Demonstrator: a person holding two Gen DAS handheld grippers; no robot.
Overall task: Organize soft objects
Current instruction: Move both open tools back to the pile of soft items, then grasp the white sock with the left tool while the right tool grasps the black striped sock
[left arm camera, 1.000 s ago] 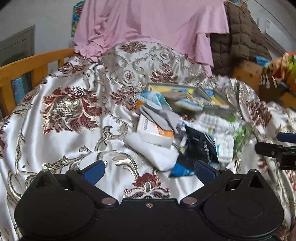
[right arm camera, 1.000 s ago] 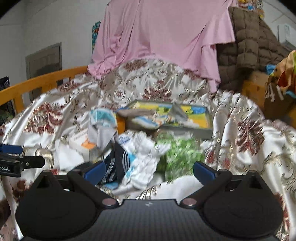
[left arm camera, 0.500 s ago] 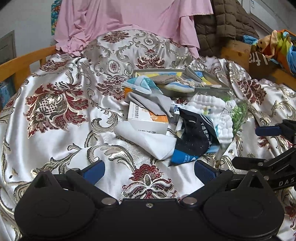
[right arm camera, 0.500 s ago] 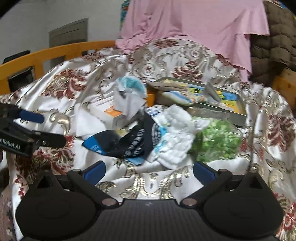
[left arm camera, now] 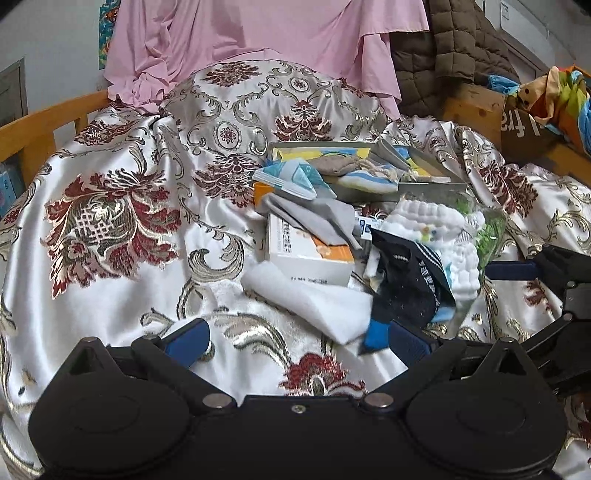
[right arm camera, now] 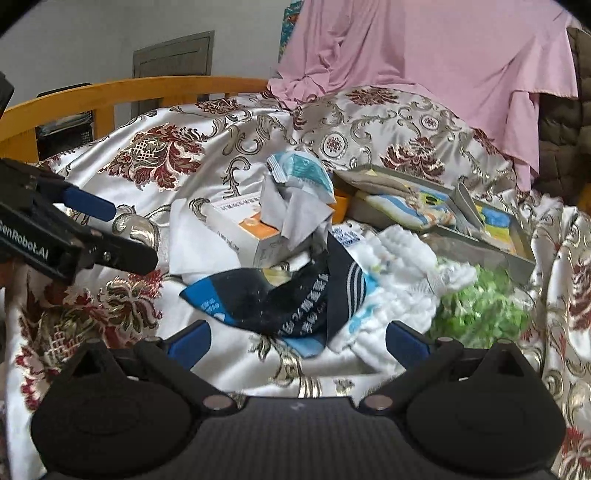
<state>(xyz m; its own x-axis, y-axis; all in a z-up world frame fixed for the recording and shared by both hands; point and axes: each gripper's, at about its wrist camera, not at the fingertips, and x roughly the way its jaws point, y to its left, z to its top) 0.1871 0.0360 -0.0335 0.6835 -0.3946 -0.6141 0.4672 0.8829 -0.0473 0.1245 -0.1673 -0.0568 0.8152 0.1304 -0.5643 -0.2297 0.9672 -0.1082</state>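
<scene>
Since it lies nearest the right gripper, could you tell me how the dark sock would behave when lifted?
The dark sock lies crumpled, so it will probably droop limply. It overlaps the white padded cloth, which might drag along. It looks light.

Black-and-blue sock [right arm camera: 280, 302], white cloth [left arm camera: 314, 301], maroon-gold floral, seemingly satin bedspread [left arm camera: 110, 221].

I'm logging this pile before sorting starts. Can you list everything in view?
Satin cover: one, white with red-gold florals, under everything.
Dark sock: one, navy-black with blue, pile front.
White cloth: one, flat, by the left gripper.
Fluffy white bundle: one, right of the sock.
Green item: one, far right, blurred.
Carton: one, white-orange, pile centre.
Grey cloth: one, draped on the carton.
Tray: one, grey, behind.
Pink sheet: one, background.
Left gripper: open.
Right gripper: open.
</scene>
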